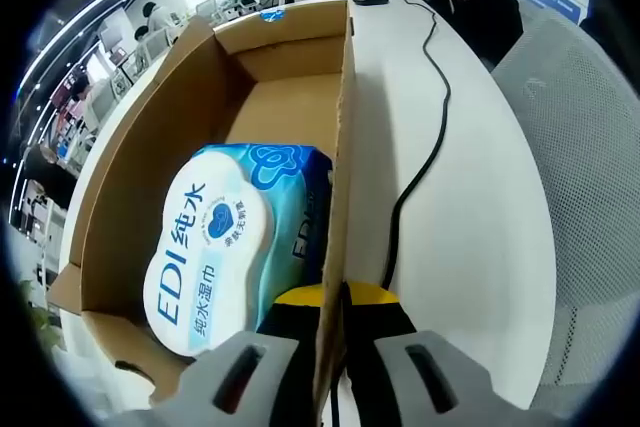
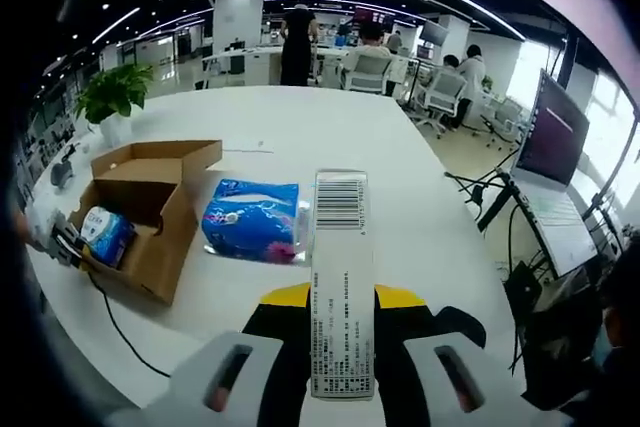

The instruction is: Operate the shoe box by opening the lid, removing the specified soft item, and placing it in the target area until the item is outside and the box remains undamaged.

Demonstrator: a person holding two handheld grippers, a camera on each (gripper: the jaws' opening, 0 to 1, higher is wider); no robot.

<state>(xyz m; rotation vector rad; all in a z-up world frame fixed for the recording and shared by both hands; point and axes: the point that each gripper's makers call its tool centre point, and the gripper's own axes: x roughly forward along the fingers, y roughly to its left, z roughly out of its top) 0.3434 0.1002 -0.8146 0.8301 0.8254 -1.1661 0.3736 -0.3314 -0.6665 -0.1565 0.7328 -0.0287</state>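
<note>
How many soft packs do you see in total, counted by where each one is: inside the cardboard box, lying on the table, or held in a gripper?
Inside the cardboard box: 1, the EDI wipes pack
Lying on the white table: 1, the blue pack
Held in the right gripper: 1, the barcode pack
Total: 3 packs

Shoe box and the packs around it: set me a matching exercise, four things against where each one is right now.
Things:
1. EDI wipes pack
2. blue pack
3. barcode pack
4. box wall

Places:
A. between the jaws of the right claw
B. inside the cardboard box
C. between the jaws of the left claw
D. lying on the table, outside the box

Pairs: 1-B, 2-D, 3-A, 4-C
</note>
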